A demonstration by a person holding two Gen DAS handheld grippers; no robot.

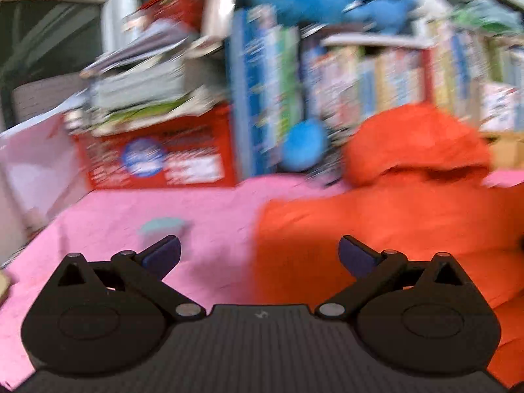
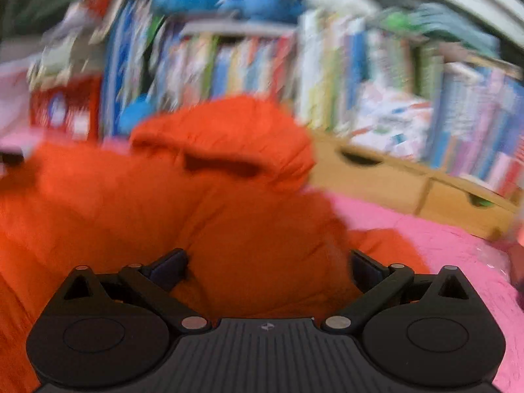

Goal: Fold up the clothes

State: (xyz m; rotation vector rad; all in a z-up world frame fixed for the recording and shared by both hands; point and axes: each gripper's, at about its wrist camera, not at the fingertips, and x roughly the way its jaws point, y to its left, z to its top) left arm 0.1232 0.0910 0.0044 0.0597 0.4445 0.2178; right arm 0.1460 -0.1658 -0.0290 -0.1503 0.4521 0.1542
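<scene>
The puffy orange hooded jacket [image 2: 229, 196] lies spread on the pink sheet [image 1: 131, 216], hood toward the blurred bookshelf [image 2: 327, 82], likely laid flat so its sides can be folded inward. The left tongs [image 1: 259, 255] hang spread and empty at the jacket's left edge. The right tongs [image 2: 268, 270] are spread wide, with jacket fabric bulging between them, not pinched.
</scene>
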